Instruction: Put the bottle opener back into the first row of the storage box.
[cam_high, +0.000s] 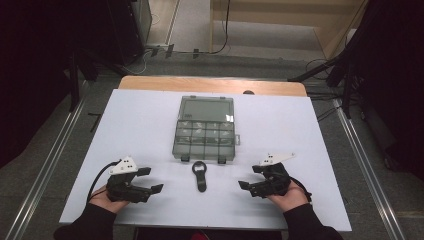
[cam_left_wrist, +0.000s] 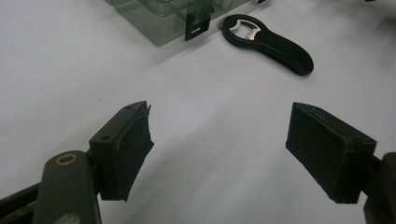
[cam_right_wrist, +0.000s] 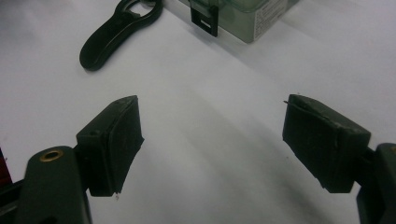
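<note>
A: Item 1?
B: Black bottle opener, lying flat on the white surface, ring end toward the box, handle toward the person. It sits between the 2 tools, well apart from both, untouched.

A: Item 2?
B: Clear grey compartment box, lid closed, 2 black latches on its near edge. The opener's ring end lies just beside that edge, between the latches; whether they touch cannot be told.

A: Item 3?
B: Left tool, held in the person's left hand, low at the near left of the surface. Jaws spread wide, nothing between them. In the left gripper view the opener lies ahead, past the right jaw.

A: Item 4?
B: Right tool, held in the right hand, near right. Jaws likewise wide apart and empty. In the right gripper view the opener lies ahead to the left, the box corner beyond it.
</note>
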